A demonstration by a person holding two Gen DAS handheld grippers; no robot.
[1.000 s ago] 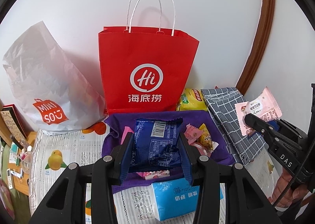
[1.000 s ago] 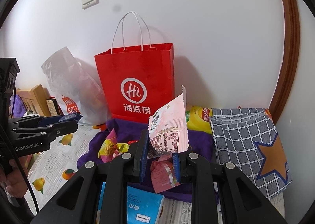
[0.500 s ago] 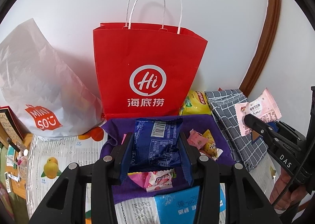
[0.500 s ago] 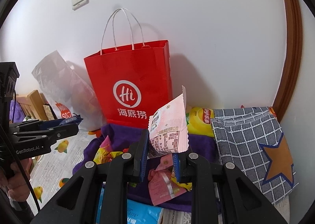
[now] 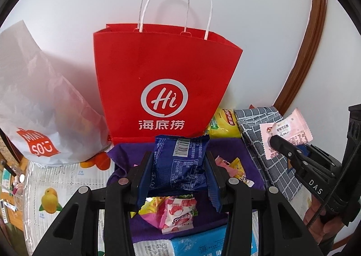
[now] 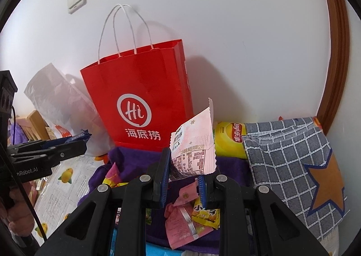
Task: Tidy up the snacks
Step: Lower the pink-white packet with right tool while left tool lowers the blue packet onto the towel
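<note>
My left gripper [image 5: 178, 161] is shut on a dark blue snack packet [image 5: 179, 163], held upright just in front of the red paper bag [image 5: 164, 80]. My right gripper [image 6: 183, 165] is shut on a pale pink snack packet [image 6: 194, 147], which sticks up beside the red paper bag [image 6: 140, 96]. Each gripper shows in the other's view: the right gripper [image 5: 274, 141] with the pink packet [image 5: 285, 133] at the right edge, the left gripper [image 6: 83, 143] at the left. Loose sweets [image 5: 178, 213] lie on a purple cloth [image 5: 225, 150] below.
A white plastic bag [image 5: 33, 107] leans against the wall left of the red bag. A yellow crisps packet [image 6: 230, 138] and a grey checked fabric bag [image 6: 291, 156] lie to the right. A blue tissue pack [image 5: 198, 242] sits near the front. Fruit-print paper [image 5: 56, 188] covers the table.
Both grippers have moved forward toward the red bag with their packets still held; the bag looks larger and the sweets on the cloth have slid lower in view.
</note>
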